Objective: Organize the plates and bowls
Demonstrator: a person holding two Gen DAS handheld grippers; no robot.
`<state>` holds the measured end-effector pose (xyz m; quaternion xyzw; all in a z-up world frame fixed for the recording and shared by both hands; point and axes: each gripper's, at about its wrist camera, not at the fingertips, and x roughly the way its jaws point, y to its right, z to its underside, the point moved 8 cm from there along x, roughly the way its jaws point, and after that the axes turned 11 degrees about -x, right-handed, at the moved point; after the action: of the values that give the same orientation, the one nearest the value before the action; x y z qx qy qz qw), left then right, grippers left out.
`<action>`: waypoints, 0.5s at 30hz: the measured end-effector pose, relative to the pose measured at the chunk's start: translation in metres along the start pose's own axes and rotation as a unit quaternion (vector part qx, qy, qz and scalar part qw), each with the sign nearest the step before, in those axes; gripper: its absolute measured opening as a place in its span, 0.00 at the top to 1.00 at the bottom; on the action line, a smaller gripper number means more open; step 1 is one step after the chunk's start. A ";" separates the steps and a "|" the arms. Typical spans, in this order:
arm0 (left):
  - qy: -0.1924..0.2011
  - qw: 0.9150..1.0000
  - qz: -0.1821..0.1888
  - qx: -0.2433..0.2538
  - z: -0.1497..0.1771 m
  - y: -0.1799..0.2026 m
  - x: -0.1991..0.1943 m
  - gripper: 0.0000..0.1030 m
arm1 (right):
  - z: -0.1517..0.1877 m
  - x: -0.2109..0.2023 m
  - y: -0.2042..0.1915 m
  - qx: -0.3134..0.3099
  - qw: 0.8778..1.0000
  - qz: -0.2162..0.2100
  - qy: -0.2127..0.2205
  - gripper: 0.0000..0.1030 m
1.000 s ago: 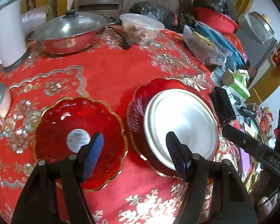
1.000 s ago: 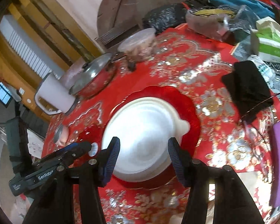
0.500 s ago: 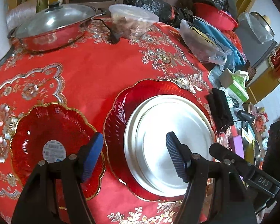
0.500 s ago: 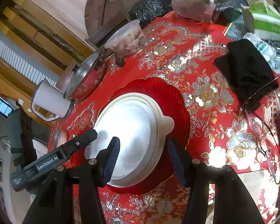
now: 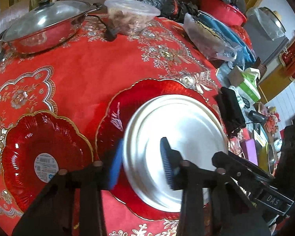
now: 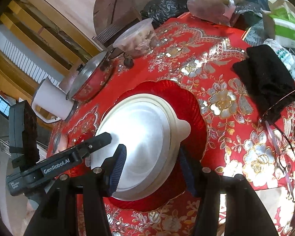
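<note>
At lower centre, the left gripper (image 5: 141, 163) is straddling the near-left rim of the silver plate (image 5: 179, 137), jaws open and gripping nothing; the right gripper (image 6: 153, 169) is bracketing it wider, also empty; beneath is lying the big red plate (image 5: 147, 94); the red bowl (image 5: 43, 153) is sitting lower left.

bare cloth (image 5: 92, 63) ahead; wok (image 5: 43, 25), container (image 5: 131, 17) crowd far edge.
</note>
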<state>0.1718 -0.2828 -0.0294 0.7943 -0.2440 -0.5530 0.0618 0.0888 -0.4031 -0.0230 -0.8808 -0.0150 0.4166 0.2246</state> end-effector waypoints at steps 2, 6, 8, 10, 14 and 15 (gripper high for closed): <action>0.000 1.000 -0.007 0.000 -0.001 -0.003 0.001 0.79 | 0.000 0.000 0.003 0.000 1.000 0.002 0.002 0.55; 0.005 1.000 -0.009 -0.006 -0.001 -0.007 0.001 0.81 | -0.001 -0.003 0.006 -0.001 1.000 -0.004 0.011 0.66; 0.006 1.000 -0.007 -0.009 0.000 -0.008 -0.001 0.81 | -0.001 -0.004 0.007 -0.003 1.000 -0.005 0.011 0.69; 0.007 1.000 -0.001 -0.012 0.001 -0.009 -0.005 0.81 | -0.002 -0.007 0.005 -0.008 1.000 -0.002 0.014 0.69; 0.021 1.000 0.003 -0.011 -0.001 -0.009 -0.022 0.81 | -0.005 -0.016 -0.005 -0.022 1.000 0.000 0.023 0.69; 0.025 1.000 0.002 -0.010 -0.001 -0.010 -0.028 0.81 | -0.006 -0.020 -0.011 -0.027 0.999 -0.001 0.026 0.69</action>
<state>0.1683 -0.2614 -0.0085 0.8067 -0.2389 -0.5350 0.0770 0.0819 -0.4002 -0.0008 -0.8971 -0.0215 0.3926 0.2016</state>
